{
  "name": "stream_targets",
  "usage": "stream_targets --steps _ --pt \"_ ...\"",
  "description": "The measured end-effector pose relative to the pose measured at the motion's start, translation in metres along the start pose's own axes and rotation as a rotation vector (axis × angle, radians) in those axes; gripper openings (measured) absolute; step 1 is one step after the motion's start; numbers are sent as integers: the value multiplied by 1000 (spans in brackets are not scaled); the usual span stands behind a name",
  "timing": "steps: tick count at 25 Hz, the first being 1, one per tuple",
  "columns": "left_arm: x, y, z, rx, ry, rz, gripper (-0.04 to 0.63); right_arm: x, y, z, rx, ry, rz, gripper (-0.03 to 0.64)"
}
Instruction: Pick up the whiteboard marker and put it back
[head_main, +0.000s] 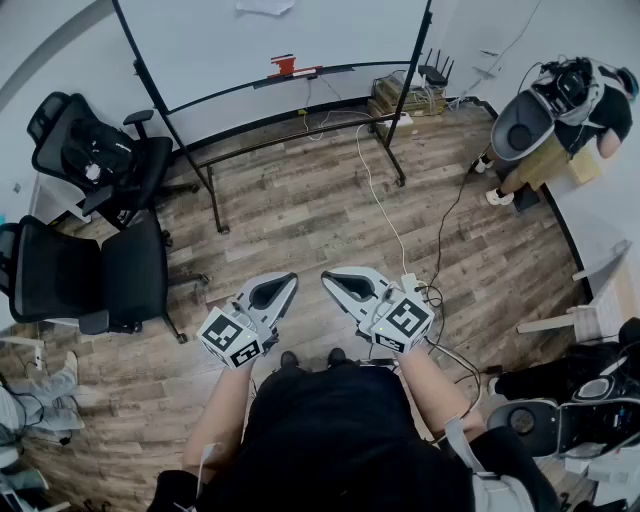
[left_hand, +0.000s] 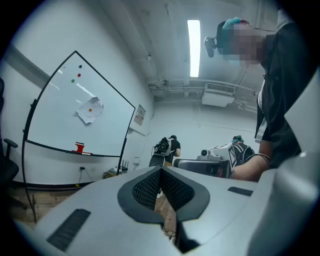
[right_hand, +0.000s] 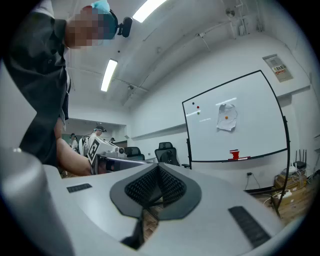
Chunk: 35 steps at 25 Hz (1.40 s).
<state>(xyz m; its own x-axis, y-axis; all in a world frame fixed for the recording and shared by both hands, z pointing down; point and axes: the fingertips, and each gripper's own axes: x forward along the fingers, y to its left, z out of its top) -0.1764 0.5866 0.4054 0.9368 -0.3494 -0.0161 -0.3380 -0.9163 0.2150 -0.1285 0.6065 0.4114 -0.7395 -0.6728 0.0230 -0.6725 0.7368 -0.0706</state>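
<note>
A whiteboard (head_main: 270, 35) on a black stand stands across the wooden floor, well ahead of me. On its tray sits a small red block (head_main: 283, 65), and a thin reddish stick (head_main: 303, 72) beside it may be the marker; it is too small to tell. The red block also shows in the left gripper view (left_hand: 79, 147) and the right gripper view (right_hand: 234, 154). My left gripper (head_main: 290, 279) (left_hand: 160, 170) and right gripper (head_main: 327, 279) (right_hand: 158, 167) are held level side by side in front of my body. Both are shut, with nothing between their pads.
Two black office chairs (head_main: 100, 150) (head_main: 85, 280) stand at the left. Cables (head_main: 385, 215) run over the floor from the whiteboard towards my feet. Another person (head_main: 560, 120) with gear stands at the far right; more equipment (head_main: 585, 400) sits at the lower right. A crumpled paper (left_hand: 90, 111) hangs on the board.
</note>
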Motion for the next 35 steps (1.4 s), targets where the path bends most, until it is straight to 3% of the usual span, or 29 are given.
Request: stream_targets --steps 10,17,25,31,35 --pt "37 -7 -6 41 17 -8 6 -23 -33 1 -29 2 5 18" --pt "59 2 -17 35 41 34 6 -35 -59 1 -32 -36 44 20" --pt "81 66 -7 -1 29 59 6 -4 -111 4 -14 -40 33 20" --pt "115 128 -7 -50 21 15 6 36 -160 -5 -5 -3 52 20" --pt "133 181 13 -82 -15 -1 6 78 -198 1 4 -3 42 20"
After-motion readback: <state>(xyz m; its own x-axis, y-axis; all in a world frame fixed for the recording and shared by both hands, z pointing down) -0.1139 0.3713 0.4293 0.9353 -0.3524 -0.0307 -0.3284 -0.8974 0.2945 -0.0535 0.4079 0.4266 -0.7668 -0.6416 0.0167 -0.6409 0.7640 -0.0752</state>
